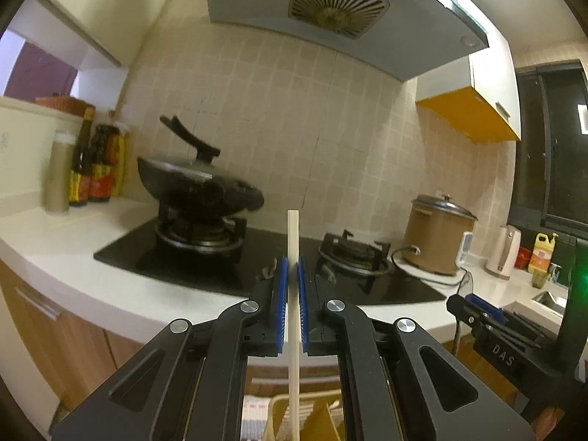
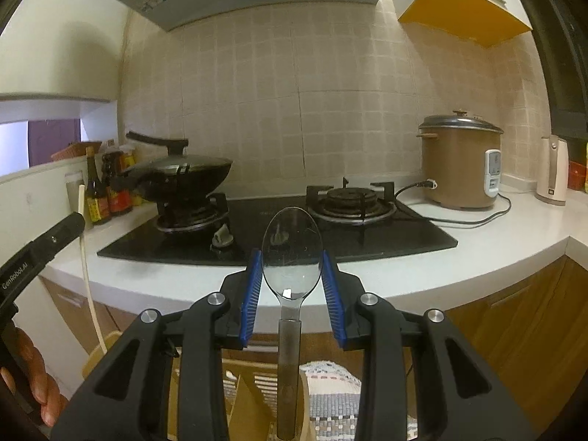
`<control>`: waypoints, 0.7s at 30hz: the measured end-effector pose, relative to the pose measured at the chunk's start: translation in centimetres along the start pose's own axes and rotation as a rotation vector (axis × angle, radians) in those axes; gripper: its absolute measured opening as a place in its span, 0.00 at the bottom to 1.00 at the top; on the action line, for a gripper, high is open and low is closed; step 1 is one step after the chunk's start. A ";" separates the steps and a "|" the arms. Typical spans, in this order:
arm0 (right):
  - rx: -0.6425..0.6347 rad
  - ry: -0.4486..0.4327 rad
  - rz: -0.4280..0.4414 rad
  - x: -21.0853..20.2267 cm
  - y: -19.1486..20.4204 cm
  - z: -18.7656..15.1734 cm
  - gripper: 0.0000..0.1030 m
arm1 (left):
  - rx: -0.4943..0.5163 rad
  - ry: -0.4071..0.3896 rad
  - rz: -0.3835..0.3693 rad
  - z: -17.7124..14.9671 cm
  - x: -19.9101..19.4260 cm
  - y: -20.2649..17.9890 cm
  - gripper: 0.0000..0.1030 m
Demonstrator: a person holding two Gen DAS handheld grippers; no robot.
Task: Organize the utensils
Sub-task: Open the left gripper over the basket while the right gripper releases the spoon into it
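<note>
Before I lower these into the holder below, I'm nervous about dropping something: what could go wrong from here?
1. The spoon is gripped by the right gripper across its rounded bowl, handle hanging down; that curved surface might slip or pivot.
2. The chopstick, pinched upright in the left gripper, is long and thin and may swing and miss the yellow holder.
3. Both grippers sit close together, so they might bump.

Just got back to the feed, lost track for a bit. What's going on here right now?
A person holds one tool in each hand in front of the stove. The left tool is shut on a pale chopstick held upright. The right tool grips a clear plastic spoon by the sides of its bowl, handle hanging down. Below both sits a pale slotted utensil holder; neither utensil has been released.
</note>
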State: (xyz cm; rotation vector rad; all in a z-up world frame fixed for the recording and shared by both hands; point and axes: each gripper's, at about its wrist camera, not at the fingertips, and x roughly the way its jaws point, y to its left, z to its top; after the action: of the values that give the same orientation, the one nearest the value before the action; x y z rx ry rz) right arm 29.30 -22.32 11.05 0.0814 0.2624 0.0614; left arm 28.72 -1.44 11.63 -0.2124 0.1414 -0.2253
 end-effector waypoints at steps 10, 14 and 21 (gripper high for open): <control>0.062 0.111 0.026 -2.0 -1.1 -0.9 0.57 | -0.073 0.135 -0.092 -0.5 -2.4 2.4 0.36; 0.084 0.143 0.048 -3.8 -1.5 -0.6 0.58 | -0.088 0.148 -0.097 0.1 -4.8 3.2 0.41; 0.175 0.208 0.076 -7.9 -3.1 0.5 0.58 | -0.096 0.257 -0.122 2.0 -8.5 3.7 0.41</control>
State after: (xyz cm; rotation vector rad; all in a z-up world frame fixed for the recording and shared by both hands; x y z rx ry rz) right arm 22.00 -26.03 13.23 0.2600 0.4726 0.1224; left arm 21.59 4.52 13.72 -0.2879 0.3952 -0.3675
